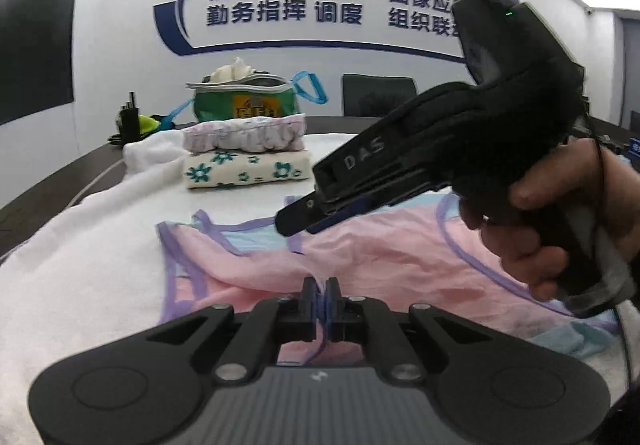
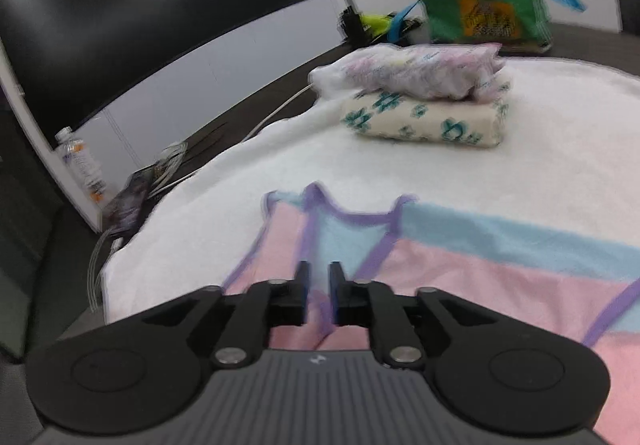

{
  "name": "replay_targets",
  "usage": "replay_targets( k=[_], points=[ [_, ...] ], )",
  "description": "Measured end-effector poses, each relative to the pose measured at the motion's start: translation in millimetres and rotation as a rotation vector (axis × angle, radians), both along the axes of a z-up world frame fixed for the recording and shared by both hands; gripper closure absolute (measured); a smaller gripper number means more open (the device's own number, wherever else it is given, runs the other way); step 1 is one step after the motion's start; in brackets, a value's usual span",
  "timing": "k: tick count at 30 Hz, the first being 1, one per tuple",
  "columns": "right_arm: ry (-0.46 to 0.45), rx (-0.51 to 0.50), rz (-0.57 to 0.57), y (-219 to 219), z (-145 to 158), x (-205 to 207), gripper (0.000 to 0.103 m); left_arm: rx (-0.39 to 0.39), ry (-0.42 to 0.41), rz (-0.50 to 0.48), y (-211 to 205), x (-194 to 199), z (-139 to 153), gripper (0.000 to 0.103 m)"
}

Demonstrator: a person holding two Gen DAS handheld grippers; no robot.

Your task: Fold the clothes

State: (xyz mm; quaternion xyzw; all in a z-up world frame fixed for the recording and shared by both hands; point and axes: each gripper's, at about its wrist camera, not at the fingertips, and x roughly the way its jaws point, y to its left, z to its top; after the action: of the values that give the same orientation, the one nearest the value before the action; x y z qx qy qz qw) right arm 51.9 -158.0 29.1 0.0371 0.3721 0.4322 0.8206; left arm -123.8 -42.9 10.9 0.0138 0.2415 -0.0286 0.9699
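Altogether, two folded garments (image 2: 424, 101) stacked, one pink garment (image 2: 460, 285) spread.

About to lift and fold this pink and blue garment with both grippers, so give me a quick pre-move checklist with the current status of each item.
1. Left gripper clamped on the pink and blue garment: ok, jaws shut with a purple-trimmed edge pinched between them.
2. Right gripper has a grip: not ok, its jaws stand apart over the garment and nothing is pinched.
3. Garment lies flat: not ok, wrinkled and bunched near the left gripper.
4. Folded stack clear of the fold path: ok, it sits apart, farther back on the white towel.
5. Green bag out of the way: ok, behind the stack.
6. Garment's near hem free: cannot tell, hidden under the grippers.
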Motion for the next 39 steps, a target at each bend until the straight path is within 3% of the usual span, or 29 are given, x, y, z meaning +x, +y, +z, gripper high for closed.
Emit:
replay_targets(
  k=[3, 4, 5, 6, 9, 10, 11, 13, 15, 17, 21, 24, 26, 28, 29, 31, 34, 37, 39],
  points=[
    [-0.013, -0.029, 0.055, 16.5, -5.0, -2.0, 0.071, 0.011, 0.007, 0.02, 2.9, 0.2, -0.9, 0.1],
    [-0.017, -0.053, 0.071, 24.2, -8.5, -2.6, 0.076, 0.017, 0.005, 0.024, 2.3, -0.8, -0.8, 0.1],
    [-0.018, -0.081, 0.084, 31.9, -12.7, -3.9, 0.096, 0.021, 0.001, 0.027, 1.8, -1.1, -0.5, 0.1],
    [-0.029, -0.111, 0.086, 38.8, -15.8, -5.2, 0.102, 0.023, -0.004, 0.029, 0.7, -1.5, 0.1, 0.1],
    [-0.077, -0.088, 0.062, 32.2, -6.2, -12.2, 0.103, 0.02, -0.023, 0.022, -5.7, -3.3, 3.1, 0.1],
    [-0.087, -0.067, 0.047, 24.9, -1.2, -13.8, 0.103, 0.001, -0.026, 0.002, -8.7, -3.8, 4.0, 0.097],
    [-0.093, -0.052, 0.026, 15.4, 2.4, -14.3, 0.102, -0.025, -0.027, -0.029, -12.1, -4.9, 4.4, 0.082],
    [-0.071, -0.044, -0.023, -1.6, 2.1, -10.6, 0.099, -0.072, -0.006, -0.136, -19.2, -7.9, 3.6, 0.058],
    [-0.042, -0.064, -0.087, -15.1, -4.7, -6.9, 0.088, -0.116, 0.027, -0.248, -24.7, -11.2, 1.8, 0.057],
    [-0.061, -0.097, -0.134, -24.8, -8.0, -12.4, 0.075, -0.157, 0.062, -0.292, -16.9, -14.9, 1.1, 0.06],
    [-0.163, -0.055, -0.095, -37.5, -0.6, -47.9, 0.074, -0.218, 0.063, -0.359, 24.5, -28.3, 8.7, 0.06],
    [-0.209, -0.04, 0.011, -27.1, 0.7, -75.1, 0.077, -0.176, 0.058, -0.352, 56.4, -31.0, 13.5, 0.06],
    [-0.194, -0.107, 0.036, -17.0, -8.5, -82.3, 0.082, -0.144, 0.065, -0.341, 65.3, -28.7, 12.0, 0.06],
    [-0.179, -0.209, -0.022, -19.5, -21.6, -84.6, 0.082, -0.118, 0.075, -0.342, 71.8, -26.4, 10.0, 0.059],
    [-0.175, -0.227, -0.064, -28.7, -23.7, -87.3, 0.081, -0.118, 0.088, -0.371, 68.7, -26.8, 8.1, 0.059],
    [-0.204, -0.163, -0.185, -75.2, -10.3, -103.6, 0.076, -0.123, 0.115, -0.469, 57.7, -28.0, 4.3, 0.059],
    [-0.298, -0.144, -0.289, -137.3, 5.1, -141.2, 0.065, -0.098, 0.134, -0.558, 40.4, -24.9, -2.4, 0.059],
    [-0.327, -0.216, -0.332, -181.0, 1.7, -176.0, 0.065, -0.045, 0.149, -0.564, 31.1, -20.0, -9.6, 0.06],
    [-0.327, -0.236, -0.299, -190.6, -7.5, -194.2, 0.065, -0.025, 0.153, -0.57, 30.5, -20.0, -11.7, 0.061]
  ],
)
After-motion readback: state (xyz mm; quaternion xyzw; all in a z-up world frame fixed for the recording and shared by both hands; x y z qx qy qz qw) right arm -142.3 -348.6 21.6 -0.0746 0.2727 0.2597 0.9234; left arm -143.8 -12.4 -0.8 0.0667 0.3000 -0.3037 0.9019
